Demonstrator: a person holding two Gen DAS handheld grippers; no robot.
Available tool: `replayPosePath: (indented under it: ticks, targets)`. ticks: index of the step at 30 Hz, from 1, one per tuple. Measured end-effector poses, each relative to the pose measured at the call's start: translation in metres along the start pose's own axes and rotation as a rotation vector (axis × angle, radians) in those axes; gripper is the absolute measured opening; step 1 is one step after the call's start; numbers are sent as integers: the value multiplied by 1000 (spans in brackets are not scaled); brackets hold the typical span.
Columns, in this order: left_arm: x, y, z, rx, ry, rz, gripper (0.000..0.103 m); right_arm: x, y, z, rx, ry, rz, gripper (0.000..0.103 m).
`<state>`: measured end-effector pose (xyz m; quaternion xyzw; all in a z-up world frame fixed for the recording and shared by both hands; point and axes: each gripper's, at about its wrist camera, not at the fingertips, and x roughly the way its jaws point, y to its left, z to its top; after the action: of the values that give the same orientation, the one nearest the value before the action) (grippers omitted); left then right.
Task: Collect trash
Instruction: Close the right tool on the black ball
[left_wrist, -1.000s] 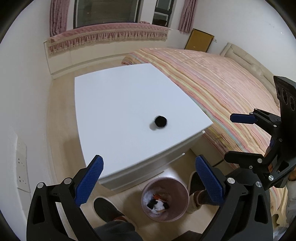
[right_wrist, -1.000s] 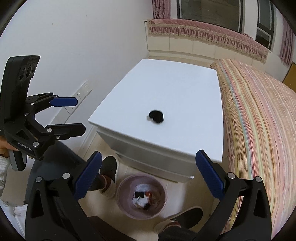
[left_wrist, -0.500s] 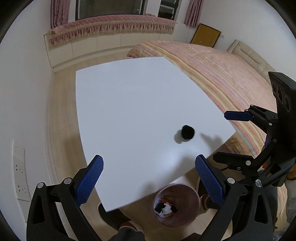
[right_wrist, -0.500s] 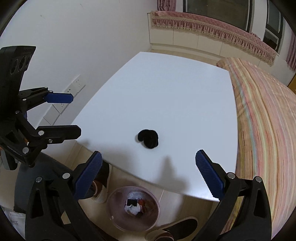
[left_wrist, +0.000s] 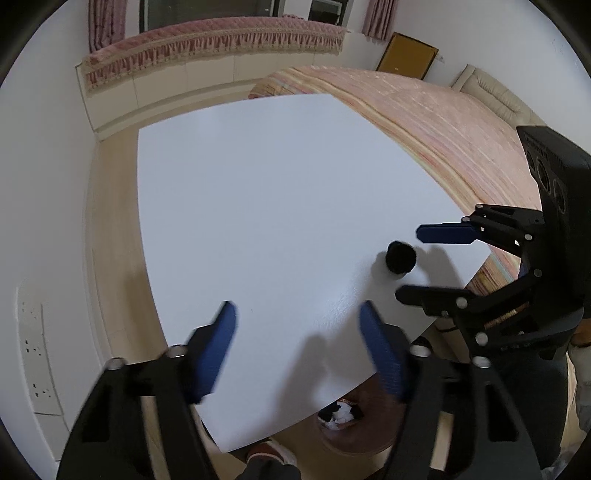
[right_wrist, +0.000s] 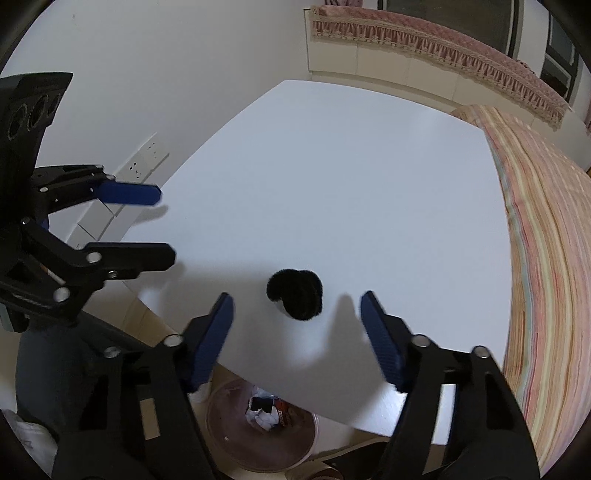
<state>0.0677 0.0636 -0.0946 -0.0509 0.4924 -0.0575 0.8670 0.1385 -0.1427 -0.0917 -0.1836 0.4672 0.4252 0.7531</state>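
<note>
A small black fuzzy ball of trash (right_wrist: 295, 293) lies on the white table top (right_wrist: 351, 184) near its front edge; it also shows in the left wrist view (left_wrist: 400, 257). My right gripper (right_wrist: 297, 325) is open, low over the table, with the ball just ahead between its blue fingertips. In the left wrist view the right gripper (left_wrist: 421, 264) straddles the ball from the right. My left gripper (left_wrist: 297, 339) is open and empty over bare table, left of the ball; it shows in the right wrist view (right_wrist: 162, 225) too.
A pink waste bin (right_wrist: 258, 432) holding crumpled trash stands on the floor below the table's front edge, also in the left wrist view (left_wrist: 343, 417). A striped bed (left_wrist: 443, 122) borders the table's right side. A wall with sockets (right_wrist: 144, 158) is on the left.
Both grippers have moved forward and down over the table. The right gripper has come up to the black ball. Both pairs of fingers have narrowed somewhat but stay open.
</note>
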Motion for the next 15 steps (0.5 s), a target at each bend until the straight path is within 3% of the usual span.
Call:
replayPosePath:
  ticks: [4, 6, 10, 15]
  targets:
    - [5, -1, -2, 5, 21, -6, 35, 6, 0, 0, -7, 9, -4, 32]
    - [6, -2, -3, 7, 24, -11, 28, 6, 0, 0, -8, 4, -10, 25]
    - [7, -3, -4, 11, 23, -10, 15, 4, 0, 0, -7, -4, -14, 21]
    - [7, -6, -2, 21, 21, -10, 8, -4, -4, -1, 6, -23, -23, 20]
